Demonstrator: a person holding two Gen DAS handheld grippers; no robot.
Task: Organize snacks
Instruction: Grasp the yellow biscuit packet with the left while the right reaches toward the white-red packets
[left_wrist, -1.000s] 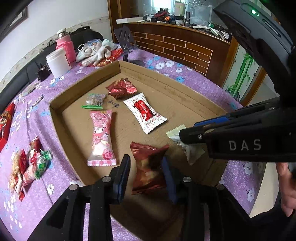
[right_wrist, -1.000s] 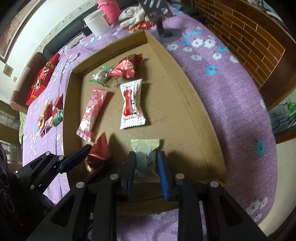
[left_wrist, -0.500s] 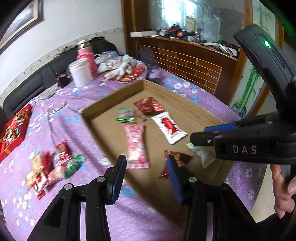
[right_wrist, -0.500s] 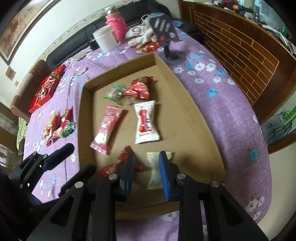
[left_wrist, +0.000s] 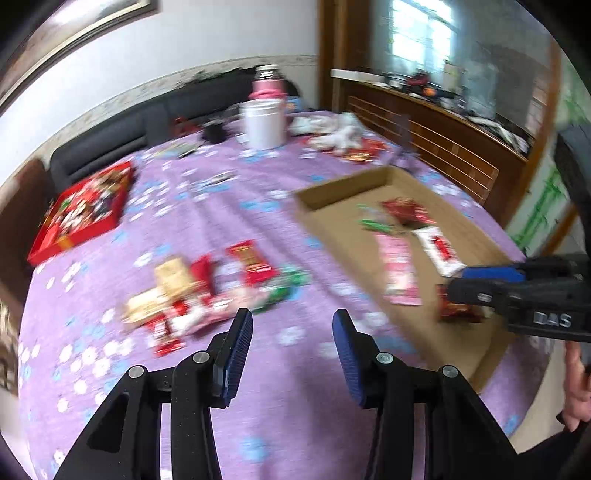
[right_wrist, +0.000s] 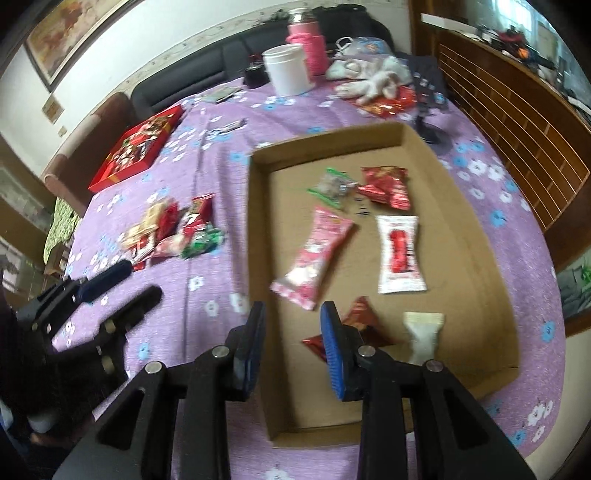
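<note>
A shallow cardboard tray (right_wrist: 258, 229) lies on the purple flowered cloth. It holds a pink packet (right_wrist: 314, 254), a white-and-red packet (right_wrist: 400, 251), a red packet (right_wrist: 386, 184), a green-edged clear packet (right_wrist: 332, 186), a dark red packet (right_wrist: 364, 325) and a cream packet (right_wrist: 423, 332). A pile of loose snacks (left_wrist: 207, 291) lies left of the tray (left_wrist: 343, 184). My left gripper (left_wrist: 292, 317) hangs open and empty over the cloth near that pile. My right gripper (right_wrist: 292, 308) is open and empty above the tray's left wall.
A red gift box (right_wrist: 136, 151) lies at the far left. At the back stand a white jar (right_wrist: 288, 70) and a pink flask (right_wrist: 306, 48), beside white gloves (right_wrist: 369, 77) and a black phone stand (right_wrist: 424, 107). A dark sofa and a wooden counter border the table.
Both grippers have let go and pulled back leftward and up. The dark red and cream packets stay in the tray. The left view has swung from the tray to the loose pile.
</note>
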